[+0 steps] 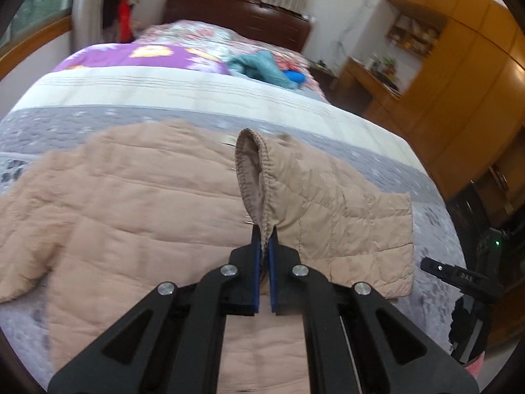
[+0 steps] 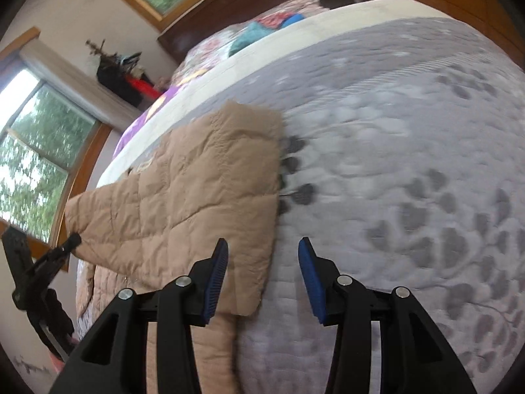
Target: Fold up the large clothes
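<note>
A beige quilted jacket [image 1: 137, 197] lies spread on the grey bedspread [image 1: 377, 161]. My left gripper [image 1: 265, 229] is shut on the elastic cuff of its sleeve [image 1: 328, 203] and holds it raised over the jacket body. In the right wrist view the lifted sleeve [image 2: 197, 190] hangs flat above the bed, with the left gripper [image 2: 70, 243] at its left end. My right gripper [image 2: 262, 259] is open and empty, low over the bedspread [image 2: 393, 164], its left finger over the sleeve's near edge.
The bed has a purple floral cover [image 1: 141, 54] and a heap of teal and blue clothes [image 1: 262, 67] toward the dark headboard [image 1: 236, 10]. Wooden wardrobes [image 1: 459, 75] stand on the right. Windows [image 2: 29, 151] line the left wall.
</note>
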Available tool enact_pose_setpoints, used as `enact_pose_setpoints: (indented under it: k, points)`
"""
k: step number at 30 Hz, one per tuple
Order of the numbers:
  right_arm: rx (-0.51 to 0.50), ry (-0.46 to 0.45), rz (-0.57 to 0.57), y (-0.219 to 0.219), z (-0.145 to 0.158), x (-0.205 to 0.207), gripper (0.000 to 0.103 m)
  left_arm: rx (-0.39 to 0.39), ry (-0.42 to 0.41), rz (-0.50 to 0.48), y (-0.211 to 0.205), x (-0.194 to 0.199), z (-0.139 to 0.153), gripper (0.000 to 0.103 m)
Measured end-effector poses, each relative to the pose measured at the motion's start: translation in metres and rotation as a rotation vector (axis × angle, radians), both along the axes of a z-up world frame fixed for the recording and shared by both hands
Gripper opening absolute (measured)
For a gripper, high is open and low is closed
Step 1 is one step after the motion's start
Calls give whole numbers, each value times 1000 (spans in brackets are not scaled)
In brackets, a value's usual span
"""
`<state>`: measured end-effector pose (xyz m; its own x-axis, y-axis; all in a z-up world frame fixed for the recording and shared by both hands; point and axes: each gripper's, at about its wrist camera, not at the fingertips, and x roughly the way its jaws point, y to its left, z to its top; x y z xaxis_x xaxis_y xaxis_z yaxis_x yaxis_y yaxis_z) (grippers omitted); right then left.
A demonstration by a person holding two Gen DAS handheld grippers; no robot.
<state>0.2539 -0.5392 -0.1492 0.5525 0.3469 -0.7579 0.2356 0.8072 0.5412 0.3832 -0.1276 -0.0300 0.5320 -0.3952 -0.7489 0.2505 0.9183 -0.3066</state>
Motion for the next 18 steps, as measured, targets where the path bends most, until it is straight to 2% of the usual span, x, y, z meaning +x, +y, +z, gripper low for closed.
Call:
enact_pose_setpoints:
  k: [6,13,15,18]
  points:
    - [-47,25,82,41,-4,27,46,15,49,105,53,21,-15,3]
    - [-132,108,86,61,-28,42,46,90,183,128,72,42,-83,4]
    - [-150,110,84,64,-30,45,46,97,170,120,74,45,-92,5]
    - [-193,118,89,72,-29,47,47,152,135,110,66,43,-93,7]
